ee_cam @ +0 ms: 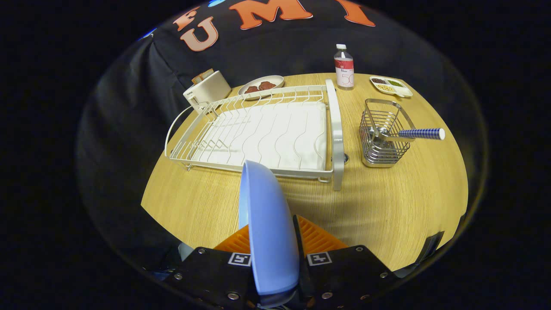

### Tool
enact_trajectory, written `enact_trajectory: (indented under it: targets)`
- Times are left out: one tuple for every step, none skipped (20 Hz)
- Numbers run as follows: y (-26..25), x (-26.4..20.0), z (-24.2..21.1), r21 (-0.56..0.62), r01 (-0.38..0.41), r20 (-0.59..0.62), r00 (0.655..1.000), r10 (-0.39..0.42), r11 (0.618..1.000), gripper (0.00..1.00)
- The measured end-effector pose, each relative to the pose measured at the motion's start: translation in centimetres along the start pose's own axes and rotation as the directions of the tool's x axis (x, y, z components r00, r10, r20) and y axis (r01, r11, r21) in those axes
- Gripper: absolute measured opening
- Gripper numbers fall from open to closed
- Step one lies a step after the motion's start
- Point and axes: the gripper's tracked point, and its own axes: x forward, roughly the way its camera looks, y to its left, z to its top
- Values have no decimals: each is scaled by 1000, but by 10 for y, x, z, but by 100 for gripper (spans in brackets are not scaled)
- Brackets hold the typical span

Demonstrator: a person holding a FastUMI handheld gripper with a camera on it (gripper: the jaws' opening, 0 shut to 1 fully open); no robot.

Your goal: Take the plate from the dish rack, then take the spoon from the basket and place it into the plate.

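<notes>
Plate (269, 228) stands on edge, clamped between the fingers of the gripper (275, 245), near the dish rack (335, 129). It may slip if set down carelessly; the spoon (413, 134) waits in the basket (383, 140) beside the rack.

Your gripper (275, 241) shows ribbed finger pads (316, 237), dark blocks behind — each carrying a square black-and-white marker and silver screws.
</notes>
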Motion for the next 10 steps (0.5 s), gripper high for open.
enact_trajectory:
  targets:
    - [-1, 1, -3, 20, -14, -9, 1000, 14, 1000, 31]
    - [-2, 1, -6, 44, -30, -9, 999, 30, 999, 32]
    - [-4, 2, -6, 55, -44, 2, 999, 44, 997, 32]
    - [-5, 2, -6, 63, -50, 18, 999, 49, 997, 32]
    - [-10, 3, -9, 42, -32, 31, 999, 30, 999, 32]
    - [-19, 5, -12, 22, 1, 38, 999, -2, 1000, 34]
    - [-24, 6, -15, 12, 16, 43, 999, -17, 1000, 37]
    - [-24, 6, -17, 20, 18, 48, 999, -19, 1000, 44]
    - [-23, 7, -17, 28, 9, 54, 998, -10, 1000, 46]
    - [-26, 9, -18, 32, 9, 61, 998, -11, 999, 47]
